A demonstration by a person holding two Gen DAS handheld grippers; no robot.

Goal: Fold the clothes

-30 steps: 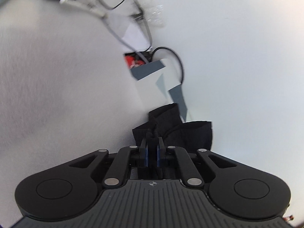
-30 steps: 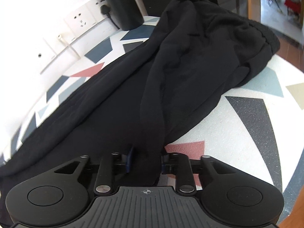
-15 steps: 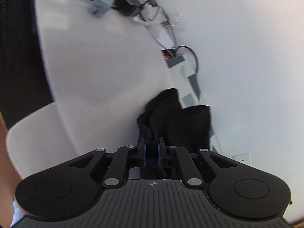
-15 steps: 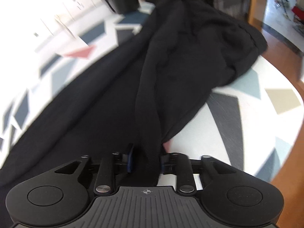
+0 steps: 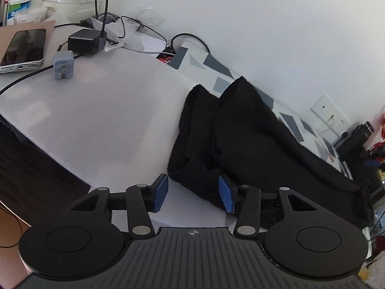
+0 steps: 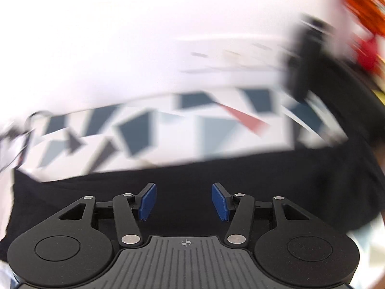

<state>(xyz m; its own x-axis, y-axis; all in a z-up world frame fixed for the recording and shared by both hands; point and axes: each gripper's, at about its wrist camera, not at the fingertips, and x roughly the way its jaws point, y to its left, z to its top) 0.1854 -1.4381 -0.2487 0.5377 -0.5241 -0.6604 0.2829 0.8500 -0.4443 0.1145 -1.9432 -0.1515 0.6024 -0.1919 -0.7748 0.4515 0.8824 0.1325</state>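
A black garment (image 5: 243, 134) lies folded lengthwise along the table, running from its cuffed ends at centre toward the far right. My left gripper (image 5: 193, 193) is open, its blue pads either side of the garment's near end, holding nothing. In the right wrist view, which is motion-blurred, the same black garment (image 6: 192, 187) stretches flat across the frame. My right gripper (image 6: 184, 202) is open just above the cloth and holds nothing.
A white table surface (image 5: 101, 120) lies left of the garment, with a patterned cloth (image 5: 211, 67) along the wall. A phone (image 5: 22, 48), a charger block (image 5: 84, 41), a small plug (image 5: 63, 65) and cables sit at the far left. A wall socket (image 5: 329, 115) and dark object (image 5: 353, 137) stand at right.
Both grippers have opened and let go of the black garment. It now lies on the table. Both cameras have swung to new angles; the right view is blurred from motion.
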